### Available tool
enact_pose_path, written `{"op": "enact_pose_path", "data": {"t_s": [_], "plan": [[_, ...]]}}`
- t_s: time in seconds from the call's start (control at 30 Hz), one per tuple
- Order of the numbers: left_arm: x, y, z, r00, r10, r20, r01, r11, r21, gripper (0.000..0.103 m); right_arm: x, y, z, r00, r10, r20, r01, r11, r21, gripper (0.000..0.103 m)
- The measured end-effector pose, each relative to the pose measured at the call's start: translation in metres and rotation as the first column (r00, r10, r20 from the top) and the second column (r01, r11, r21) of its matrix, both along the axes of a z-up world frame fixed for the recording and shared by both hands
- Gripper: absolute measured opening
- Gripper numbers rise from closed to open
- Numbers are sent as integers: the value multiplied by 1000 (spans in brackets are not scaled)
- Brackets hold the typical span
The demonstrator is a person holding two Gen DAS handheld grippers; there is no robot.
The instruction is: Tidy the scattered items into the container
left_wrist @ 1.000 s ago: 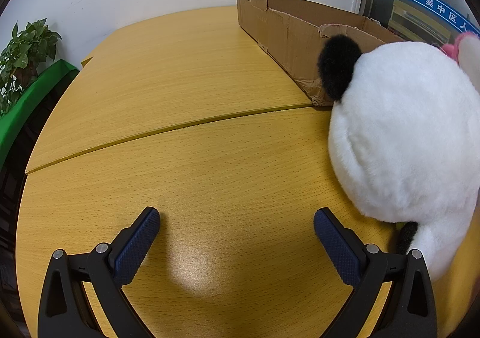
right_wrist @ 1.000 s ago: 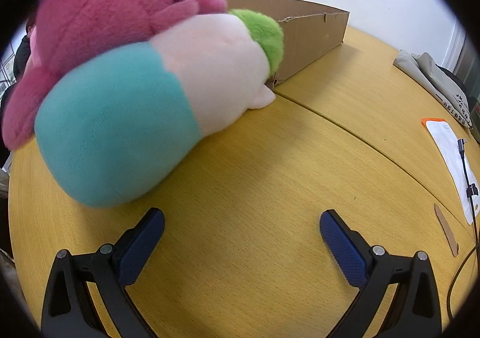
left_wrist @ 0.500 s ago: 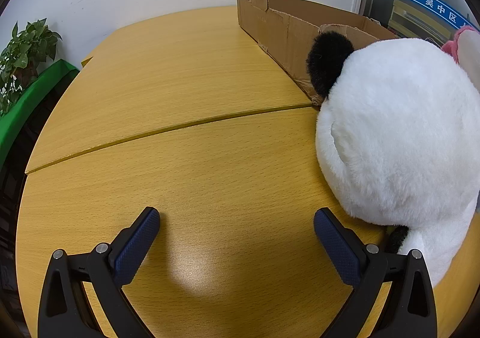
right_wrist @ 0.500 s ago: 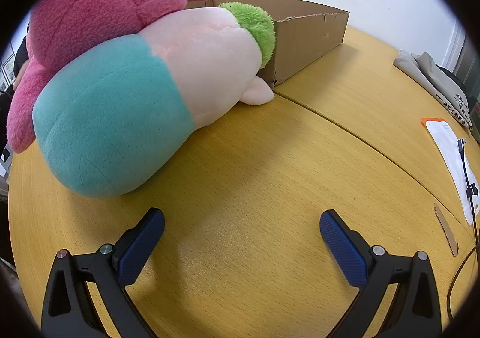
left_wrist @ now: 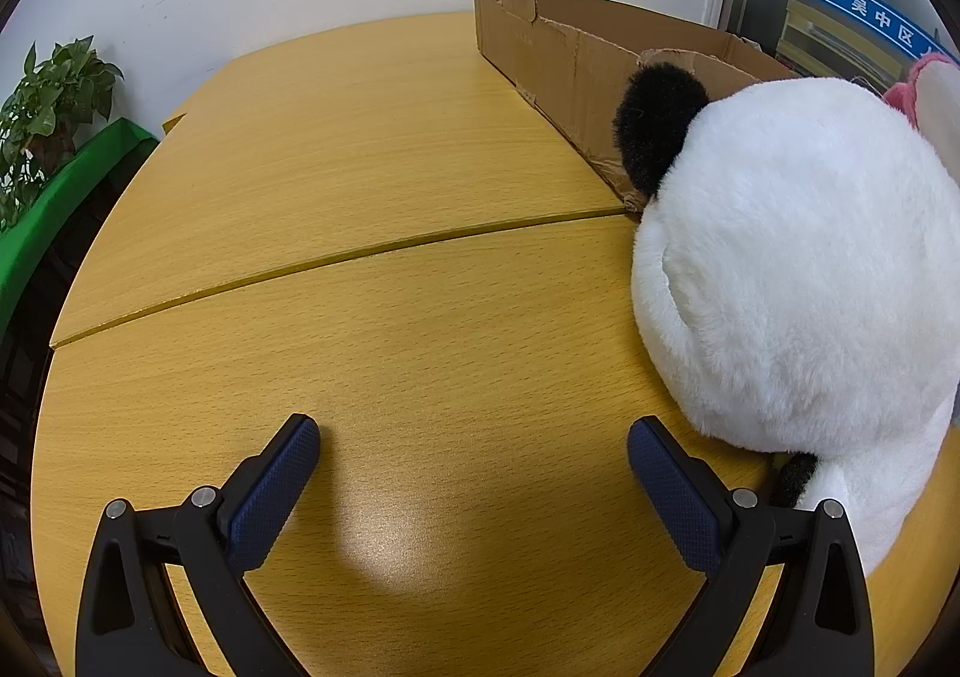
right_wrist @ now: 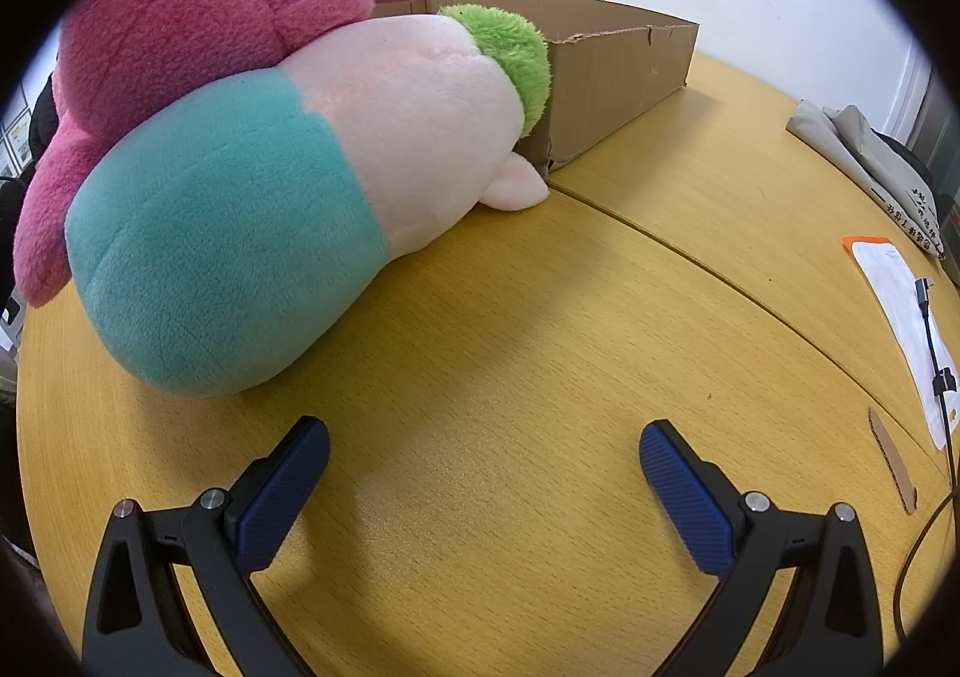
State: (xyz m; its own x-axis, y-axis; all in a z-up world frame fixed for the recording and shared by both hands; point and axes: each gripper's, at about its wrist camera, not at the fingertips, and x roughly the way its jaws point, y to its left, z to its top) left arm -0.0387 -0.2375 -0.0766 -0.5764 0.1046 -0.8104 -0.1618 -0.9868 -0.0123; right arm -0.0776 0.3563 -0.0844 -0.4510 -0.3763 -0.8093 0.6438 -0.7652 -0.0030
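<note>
Three plush toys lie on the table (left_wrist: 360,317), all crowded against the near end of one cardboard box (left_wrist: 576,59). We count one panda (left_wrist: 792,269), white with a black ear, in the left wrist view; one pink plush (right_wrist: 198,11) and one teal plush (right_wrist: 270,209), teal and pale pink with a green tuft, in the right wrist view. The pink one lies on top of the teal one, and the teal one's green tuft touches the box's corner. The panda's ear sits against the box's torn front corner, and a sliver of pink shows past the panda at the right edge.

We hold two tools. Our left tool (left_wrist: 474,467) is spread wide with nothing between its blue pads, low over bare table; its right finger is just beside the panda's underside, though we cannot tell if it touches. Our right tool (right_wrist: 485,473) is likewise spread wide and grips nothing, with the teal plush just ahead of its left finger and apart from it.

Off to the right in the right wrist view we see one white sheet (right_wrist: 900,329) crossed by one cable (right_wrist: 936,365), one cardboard strip (right_wrist: 894,461) and one folded cloth (right_wrist: 864,161). One potted plant (left_wrist: 48,107) stands beyond the table's left edge.
</note>
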Motion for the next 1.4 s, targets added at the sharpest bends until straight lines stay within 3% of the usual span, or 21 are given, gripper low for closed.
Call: {"op": "enact_pose_path", "data": {"t_s": [0.33,0.73,0.83,0.97,1.07,1.23,1.4], "plan": [[0,8,0,996,95,-1,-95,996,-3,103,0,0,0,1000,0,0,0,1000,0,103],[3,10,-3,991,134,-2,-134,991,-4,103,-1,0,0,1000,0,0,0,1000,0,103],[13,4,-1,978,206,-17,-206,978,3,103,0,1,0,1000,0,0,0,1000,0,103],[44,2,18,940,321,-118,-316,947,59,103,0,1,0,1000,0,0,0,1000,0,103],[70,12,42,911,360,-201,-345,932,108,103,0,1,0,1000,0,1,0,1000,0,103],[96,51,82,880,349,-323,-353,934,47,103,0,1,-1,1000,0,1,0,1000,1,103],[115,98,107,869,261,-420,-308,950,-47,103,1,1,-1,1000,0,1,0,1000,1,103]]}}
